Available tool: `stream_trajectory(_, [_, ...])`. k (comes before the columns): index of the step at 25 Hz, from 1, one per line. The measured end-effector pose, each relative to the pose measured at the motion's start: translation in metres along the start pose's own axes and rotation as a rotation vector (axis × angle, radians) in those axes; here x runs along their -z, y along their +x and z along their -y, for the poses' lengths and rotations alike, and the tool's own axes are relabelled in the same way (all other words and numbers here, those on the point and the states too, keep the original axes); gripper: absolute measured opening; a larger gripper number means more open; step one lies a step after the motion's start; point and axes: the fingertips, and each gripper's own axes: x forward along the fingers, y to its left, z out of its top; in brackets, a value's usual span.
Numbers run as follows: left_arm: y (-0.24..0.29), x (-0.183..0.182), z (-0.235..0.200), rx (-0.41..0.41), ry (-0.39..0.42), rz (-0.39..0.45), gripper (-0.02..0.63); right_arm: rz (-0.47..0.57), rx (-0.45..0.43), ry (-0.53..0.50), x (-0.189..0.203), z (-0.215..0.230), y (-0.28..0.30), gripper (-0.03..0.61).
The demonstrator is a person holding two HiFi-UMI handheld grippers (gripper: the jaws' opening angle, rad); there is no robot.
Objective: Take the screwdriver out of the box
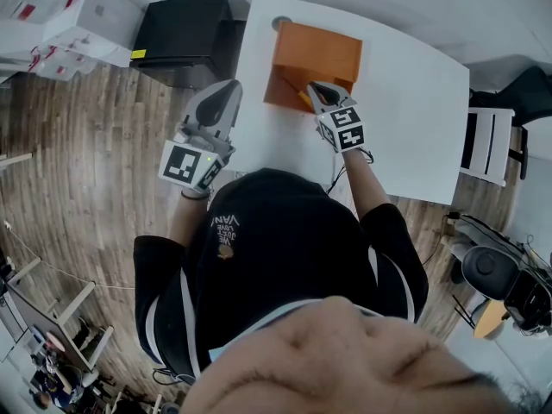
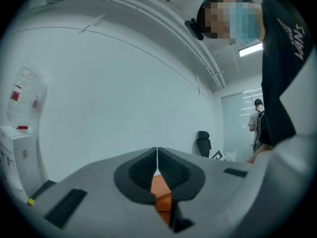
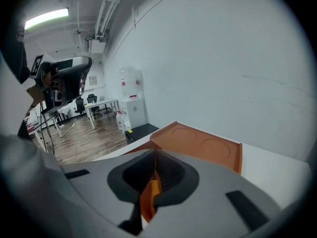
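Right gripper (image 1: 310, 87) is tipped down at the near edge of the orange box (image 1: 319, 52), tips poking just inside the open part. In the right gripper view (image 3: 154, 165) the jaws are pressed together, no gap between the pads. Right under those tips there's a yellowish sliver (image 3: 152, 190), which also shows in the head view (image 1: 304, 100) just to the left of the tips. It might be the screwdriver's handle, honestly can't tell. It looks like it sits below the jaws rather than pinched in them. Beyond the jaws you see the box's lid standing open (image 3: 203, 145), with two round dents in it.

Left gripper (image 1: 231, 84) is off to the left of the box, well apart from it, hanging over the left edge of the white table (image 1: 414, 119) and pointing level. Its own view (image 2: 157, 165) shows the jaws closed together with nothing between the pads, just a bit of orange peeking through lower down behind them. A black cabinet (image 1: 185, 28) sits past it, beyond the table's edge
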Motion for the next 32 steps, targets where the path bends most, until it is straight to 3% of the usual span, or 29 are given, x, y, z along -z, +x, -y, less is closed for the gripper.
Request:
stream_trajectory(18, [-0.008,0.002,-0.005,-0.032,-0.012,0.007,0.017,-0.191,-0.066,0.021,0.04,0.0,0.029,0.014])
stream_trajectory(32, [-0.012,0.009,-0.008,-0.047,-0.022,-0.01,0.017,-0.368,-0.144,-0.075,0.068,-0.006,0.046,0.014])
